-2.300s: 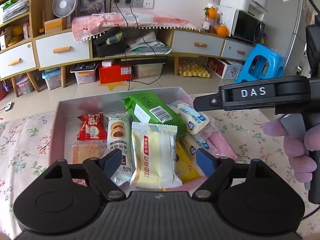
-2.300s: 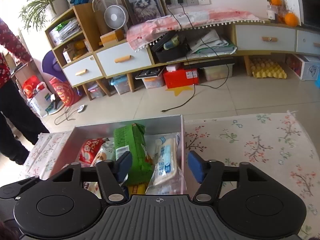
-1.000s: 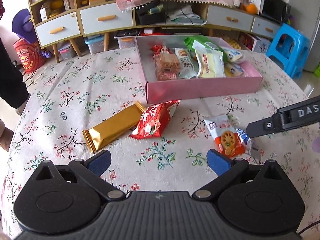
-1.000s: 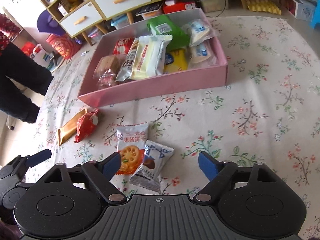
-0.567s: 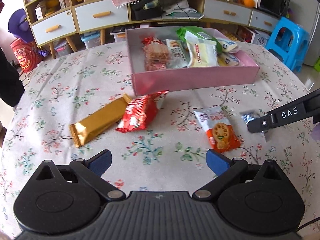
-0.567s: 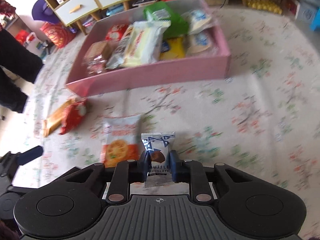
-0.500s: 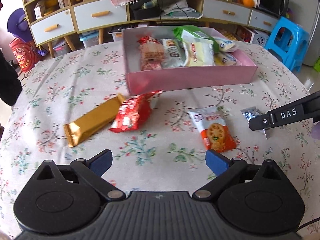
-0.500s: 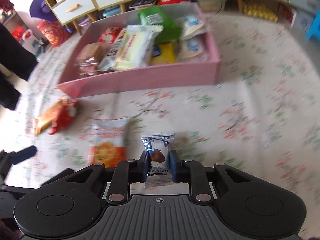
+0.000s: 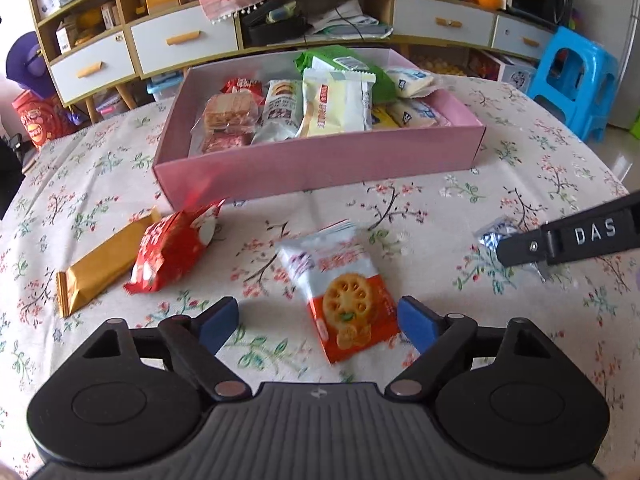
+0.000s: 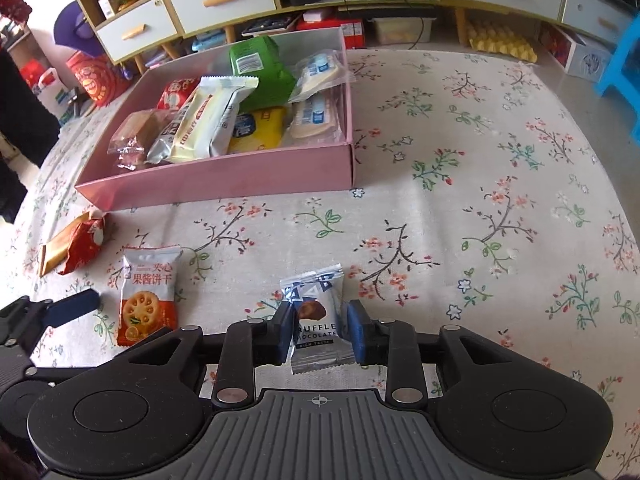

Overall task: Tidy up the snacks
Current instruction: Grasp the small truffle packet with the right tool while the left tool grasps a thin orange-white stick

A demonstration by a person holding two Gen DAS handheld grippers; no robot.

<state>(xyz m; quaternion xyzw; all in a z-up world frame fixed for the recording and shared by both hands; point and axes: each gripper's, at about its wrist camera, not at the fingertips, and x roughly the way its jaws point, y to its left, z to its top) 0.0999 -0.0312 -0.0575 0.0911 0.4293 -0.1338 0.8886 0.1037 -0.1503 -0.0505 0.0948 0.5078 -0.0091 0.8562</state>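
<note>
In the left wrist view, the left gripper (image 9: 318, 320) is standing wide open over the flowered tablecloth (image 9: 500, 160), and its jaws have just been closing a little, with the biscuit packet (image 9: 340, 292) lying between them but not yet touched by either pad. The risk I am judging here is that the packet is lying slanted, with its orange end nearer to the right pad, so the closing pads may be pushing it sideways or catching only one corner, and then the slippery wrapper may be sliding out. This packet is lying in front of the pink box (image 9: 320, 164), near its front wall; the red snack bag (image 9: 172, 252) and the gold bar (image 9: 104, 260) are lying to the left of the box's front corner. In the right wrist view, the right gripper (image 10: 318, 332) is gripping the truffle chocolate packet (image 10: 316, 316) by its two sides, although its jaws have just been opening slightly. Because the wrapper is thin and the pads are holding only its lower part, I am thinking it may be slipping or twisting on the way. The chocolate is hanging well in front of the pink box (image 10: 224, 180), to the right of the biscuit packet (image 10: 146, 296).
</note>
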